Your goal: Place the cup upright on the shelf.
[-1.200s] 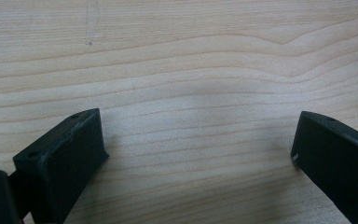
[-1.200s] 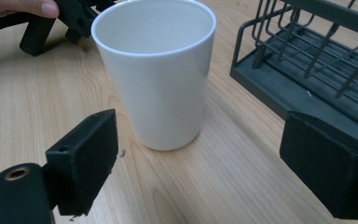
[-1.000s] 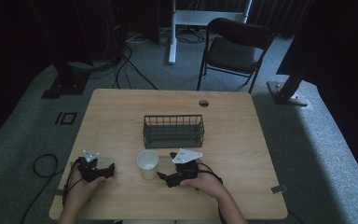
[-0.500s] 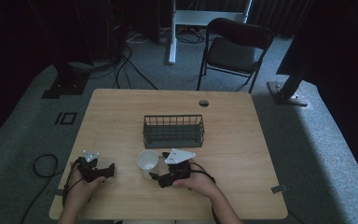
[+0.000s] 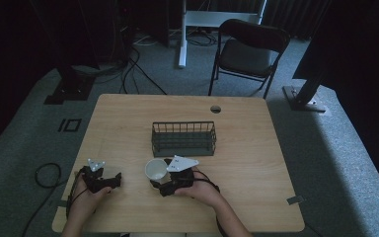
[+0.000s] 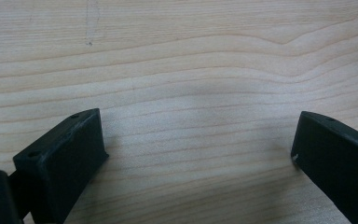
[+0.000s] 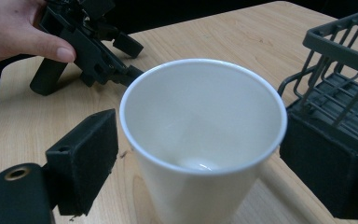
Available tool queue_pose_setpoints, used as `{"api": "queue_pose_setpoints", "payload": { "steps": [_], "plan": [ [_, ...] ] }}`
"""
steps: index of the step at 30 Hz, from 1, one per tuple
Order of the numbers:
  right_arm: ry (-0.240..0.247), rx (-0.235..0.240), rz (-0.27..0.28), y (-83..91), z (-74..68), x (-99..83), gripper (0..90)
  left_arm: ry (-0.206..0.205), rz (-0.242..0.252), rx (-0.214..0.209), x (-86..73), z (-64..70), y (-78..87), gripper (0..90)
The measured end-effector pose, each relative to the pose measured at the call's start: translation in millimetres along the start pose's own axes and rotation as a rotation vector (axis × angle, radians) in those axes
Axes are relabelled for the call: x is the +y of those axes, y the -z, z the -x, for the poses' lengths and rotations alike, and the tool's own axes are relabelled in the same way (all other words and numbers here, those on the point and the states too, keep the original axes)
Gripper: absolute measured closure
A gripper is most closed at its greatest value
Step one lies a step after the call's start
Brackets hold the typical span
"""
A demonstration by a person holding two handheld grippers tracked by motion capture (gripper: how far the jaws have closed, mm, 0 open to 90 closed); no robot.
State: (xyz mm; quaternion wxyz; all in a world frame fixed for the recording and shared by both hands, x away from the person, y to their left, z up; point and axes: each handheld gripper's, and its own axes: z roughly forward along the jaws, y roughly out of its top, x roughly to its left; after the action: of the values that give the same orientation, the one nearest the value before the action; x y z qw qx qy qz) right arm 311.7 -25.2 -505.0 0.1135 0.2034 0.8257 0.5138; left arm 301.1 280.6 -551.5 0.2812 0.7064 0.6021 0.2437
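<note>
White cup [image 7: 200, 140] upright on table [image 5: 256, 163] just before wire basket [image 5: 183, 139], right gripper [image 7: 200, 158] spread around it with pads seemingly not yet pressing, left gripper [image 6: 196, 154] released over bare wood: grasp pending, lift and any placement left.

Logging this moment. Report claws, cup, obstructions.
Left claw open, over bare table. Right claw open, jaws either side of white cup, upright. Wire basket just behind cup.

Wooden table [image 5: 256, 148] bears white cup [image 5: 156, 170] and wire basket [image 5: 183, 139]
</note>
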Motion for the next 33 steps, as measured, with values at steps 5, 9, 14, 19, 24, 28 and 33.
{"api": "queue_pose_setpoints", "payload": {
  "steps": [5, 9, 14, 19, 24, 28, 33],
  "plan": [
    [0.013, -0.016, 0.003, -4.2, -1.5, -0.7, 14.1, 0.0, 0.0, 0.0, 0.0, 0.0, 0.0, 3.0],
    [0.008, -0.023, 0.005, -7.7, -1.9, -1.1, 14.3, 0.0, 0.0, 0.0, 0.0, 0.0, 0.0, 3.0],
    [0.006, -0.028, 0.012, -10.1, -2.4, 1.6, 17.4, 0.0, 0.0, 0.0, 0.0, 0.0, 0.0, 3.0],
    [0.013, -0.042, 0.003, -10.9, -2.5, 4.0, 18.8, 0.0, 0.0, 0.0, 0.0, 0.0, 0.0, 3.0],
    [0.004, -0.047, 0.014, -8.0, -2.3, 8.8, 18.9, 0.0, 0.0, 0.0, 0.0, 0.0, 0.0, 3.0],
    [-0.006, -0.052, 0.016, -4.1, -0.2, 15.3, 18.9, 0.0, 0.0, 0.0, 0.0, 0.0, 0.0, 3.0],
    [-0.022, -0.055, 0.026, 1.6, 1.6, 21.5, 19.0, 0.0, 0.0, 0.0, 0.0, 0.0, 0.0, 3.0]
  ]
}}
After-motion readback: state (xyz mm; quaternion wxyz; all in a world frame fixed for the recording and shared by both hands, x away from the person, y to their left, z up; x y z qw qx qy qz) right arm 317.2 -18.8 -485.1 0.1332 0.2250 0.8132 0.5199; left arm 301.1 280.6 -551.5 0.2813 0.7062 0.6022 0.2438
